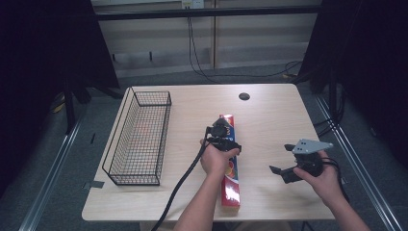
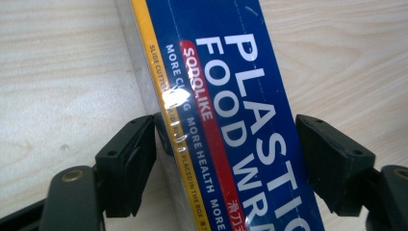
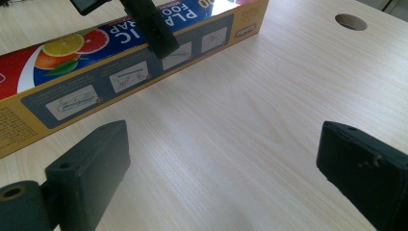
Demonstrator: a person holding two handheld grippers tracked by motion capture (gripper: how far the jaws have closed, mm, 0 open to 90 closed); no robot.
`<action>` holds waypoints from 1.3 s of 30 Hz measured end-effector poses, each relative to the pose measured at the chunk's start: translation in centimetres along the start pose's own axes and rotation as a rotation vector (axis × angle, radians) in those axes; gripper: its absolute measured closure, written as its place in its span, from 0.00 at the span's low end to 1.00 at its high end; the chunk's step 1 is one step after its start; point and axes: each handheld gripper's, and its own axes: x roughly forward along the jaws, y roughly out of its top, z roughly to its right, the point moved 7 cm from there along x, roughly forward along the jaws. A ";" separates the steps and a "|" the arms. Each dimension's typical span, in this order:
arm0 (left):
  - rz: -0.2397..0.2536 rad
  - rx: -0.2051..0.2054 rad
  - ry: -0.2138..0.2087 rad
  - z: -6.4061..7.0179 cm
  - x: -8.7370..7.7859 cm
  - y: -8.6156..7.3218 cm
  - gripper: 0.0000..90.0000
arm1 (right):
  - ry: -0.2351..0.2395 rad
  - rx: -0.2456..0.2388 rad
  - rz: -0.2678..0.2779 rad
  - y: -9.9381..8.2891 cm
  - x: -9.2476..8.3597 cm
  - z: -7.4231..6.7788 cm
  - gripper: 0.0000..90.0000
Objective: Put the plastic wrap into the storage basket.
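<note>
high view: long glossy cardboard box (image 1: 230, 163), wire basket (image 1: 139, 137).

A lab-like recording bay: a pale wood worktop (image 1: 269, 110) with a cable hole (image 1: 244, 96), flanked by black curtains (image 1: 365, 57), loose cables (image 1: 202, 67) on grey floor, metal rails (image 1: 48, 178).

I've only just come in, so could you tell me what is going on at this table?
A person holds a gripper in each hand. The left gripper is down over a long plastic food wrap box lying on the wooden table, its jaws straddling the box; one touches its side, the other stands slightly apart. The right gripper is open above bare table beside the box. A wire basket sits to the left.
</note>
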 end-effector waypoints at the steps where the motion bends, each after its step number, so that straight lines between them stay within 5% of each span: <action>1: -0.006 -0.005 0.013 0.1 -0.1 0.0 0.29 | 0.000 0.001 0.001 0.0 0.0 0.0 0.05; 6: -0.037 -0.015 0.072 0.5 -0.5 0.1 0.37 | -0.001 0.000 0.003 0.0 -0.1 0.1 0.05; 10: -0.035 -0.003 0.180 0.4 -1.3 0.6 0.46 | -0.005 -0.001 0.010 0.1 -0.1 0.1 0.05; 12: -0.079 0.023 0.236 -0.2 -1.7 0.6 0.48 | -0.007 -0.002 0.007 0.1 -0.1 0.1 0.05; 21: -0.102 0.019 0.262 -1.7 -3.3 0.9 0.49 | -0.002 0.007 0.010 0.0 -0.1 0.4 0.05; 39: -0.087 -0.005 0.231 -4.0 -8.7 2.1 0.49 | -0.005 0.008 0.011 0.0 0.1 0.5 0.05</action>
